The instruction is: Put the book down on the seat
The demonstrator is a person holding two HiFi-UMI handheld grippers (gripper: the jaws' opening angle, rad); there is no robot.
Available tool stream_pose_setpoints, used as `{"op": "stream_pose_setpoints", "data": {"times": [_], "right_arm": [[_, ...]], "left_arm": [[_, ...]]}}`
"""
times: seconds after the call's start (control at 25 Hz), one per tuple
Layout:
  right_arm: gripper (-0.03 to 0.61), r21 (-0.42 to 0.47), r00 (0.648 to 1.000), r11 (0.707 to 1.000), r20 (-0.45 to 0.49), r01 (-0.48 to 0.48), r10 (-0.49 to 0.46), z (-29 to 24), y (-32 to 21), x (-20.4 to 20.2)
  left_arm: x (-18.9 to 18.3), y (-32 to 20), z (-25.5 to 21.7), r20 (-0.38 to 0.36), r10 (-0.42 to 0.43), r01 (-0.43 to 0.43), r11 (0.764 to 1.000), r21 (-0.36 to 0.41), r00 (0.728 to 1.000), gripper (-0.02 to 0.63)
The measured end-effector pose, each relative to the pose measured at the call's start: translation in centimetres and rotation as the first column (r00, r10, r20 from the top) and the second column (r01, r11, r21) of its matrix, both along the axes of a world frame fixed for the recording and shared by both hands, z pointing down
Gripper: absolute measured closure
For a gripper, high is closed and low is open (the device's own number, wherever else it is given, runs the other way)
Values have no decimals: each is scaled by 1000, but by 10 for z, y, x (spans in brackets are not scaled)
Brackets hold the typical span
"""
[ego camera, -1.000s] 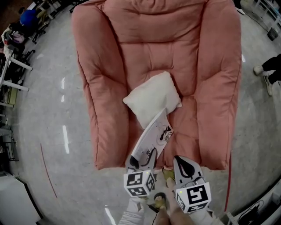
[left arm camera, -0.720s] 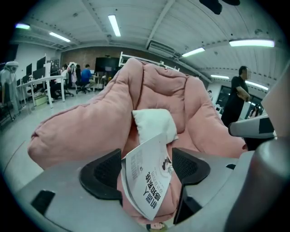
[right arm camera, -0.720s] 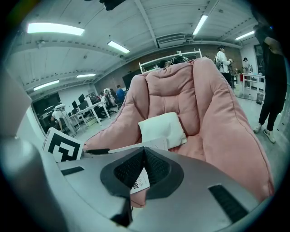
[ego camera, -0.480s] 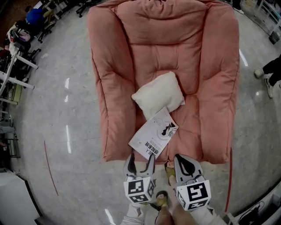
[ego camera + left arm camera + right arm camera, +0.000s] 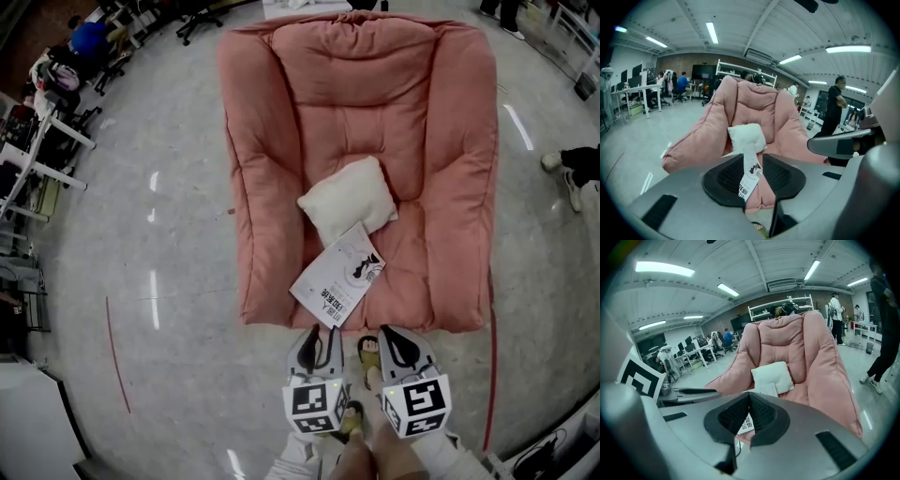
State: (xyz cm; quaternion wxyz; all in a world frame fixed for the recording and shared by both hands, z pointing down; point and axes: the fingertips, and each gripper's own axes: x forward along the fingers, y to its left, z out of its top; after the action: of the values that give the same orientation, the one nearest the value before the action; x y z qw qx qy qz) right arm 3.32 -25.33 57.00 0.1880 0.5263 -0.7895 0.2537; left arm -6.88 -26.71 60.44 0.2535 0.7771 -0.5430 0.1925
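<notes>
The white book [image 5: 339, 276] lies flat on the front of the pink armchair's seat [image 5: 412, 262], its far corner against a white pillow [image 5: 349, 199]. My left gripper [image 5: 317, 349] hangs over the floor just short of the seat's front edge, apart from the book. Its jaws are closing with nothing between them. In the left gripper view the book [image 5: 751, 174] shows beyond the gap of that gripper [image 5: 753, 157]. My right gripper [image 5: 398, 347] is beside it, shut and empty; the right gripper view shows that gripper's [image 5: 749, 394] pads meeting at the tips.
Grey floor surrounds the armchair [image 5: 366, 103]. Desks and office chairs [image 5: 56, 84] stand at the far left. Someone's shoes [image 5: 570, 169] are at the right edge. A red line [image 5: 117, 361] marks the floor. My own feet [image 5: 367, 354] are between the grippers.
The left gripper let go of the book, which now lies flat on the seat. Both grippers have drawn back from the armchair, and the left jaws have narrowed.
</notes>
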Motion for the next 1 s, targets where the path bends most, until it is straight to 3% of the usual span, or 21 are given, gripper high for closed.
{"op": "stream_pose_setpoints", "data": {"times": [0.16,0.56,1.0], "right_arm": [[574,14,1000,1000,-16,18,-18,-19,18,-3],[574,26,998,998,-28,61,-61,-60,71,-15],[572,69,996,994,-41,84,-81,-105,116,-24]], "left_arm": [[2,17,-27,12,14,-14,1000,13,1000,601],[14,73,-82,-41,108,-107,994,17,993,607],[4,113,-130,-26,132,-130,990,62,991,609]]}}
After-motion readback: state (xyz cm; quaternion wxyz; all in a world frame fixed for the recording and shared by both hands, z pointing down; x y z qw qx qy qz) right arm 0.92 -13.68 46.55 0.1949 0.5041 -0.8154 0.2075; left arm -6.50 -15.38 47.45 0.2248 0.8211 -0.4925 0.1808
